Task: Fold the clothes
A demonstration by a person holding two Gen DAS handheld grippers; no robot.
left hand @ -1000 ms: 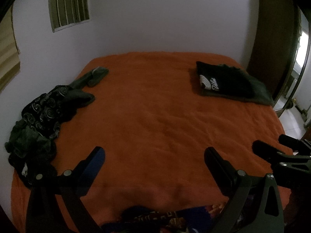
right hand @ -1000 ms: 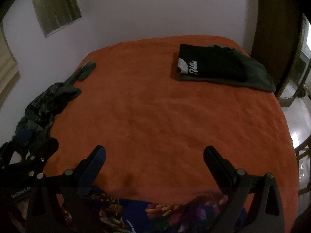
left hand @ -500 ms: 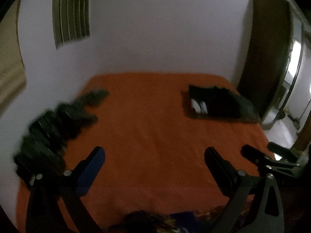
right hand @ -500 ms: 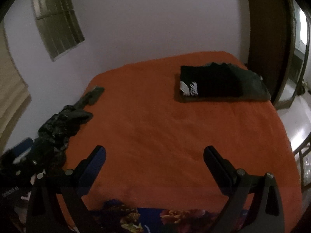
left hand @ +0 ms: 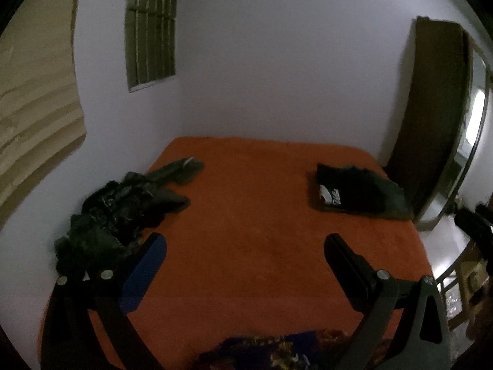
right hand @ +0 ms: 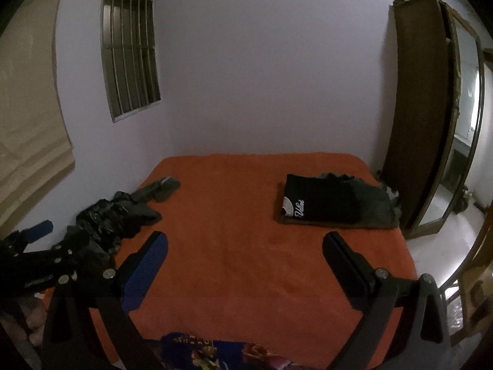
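Here, both our tongs, left tongs and right tongs, hang spread and empty above the orange-covered bed. The crumpled dark clothes heap at frame left could snag, dragging several garments at once.

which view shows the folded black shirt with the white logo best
The right wrist view: the folded black shirt is sharp there, its white logo script and square edges clear on the orange bedspread. In the left wrist view the folded black shirt is blurred, with the logo smeared.
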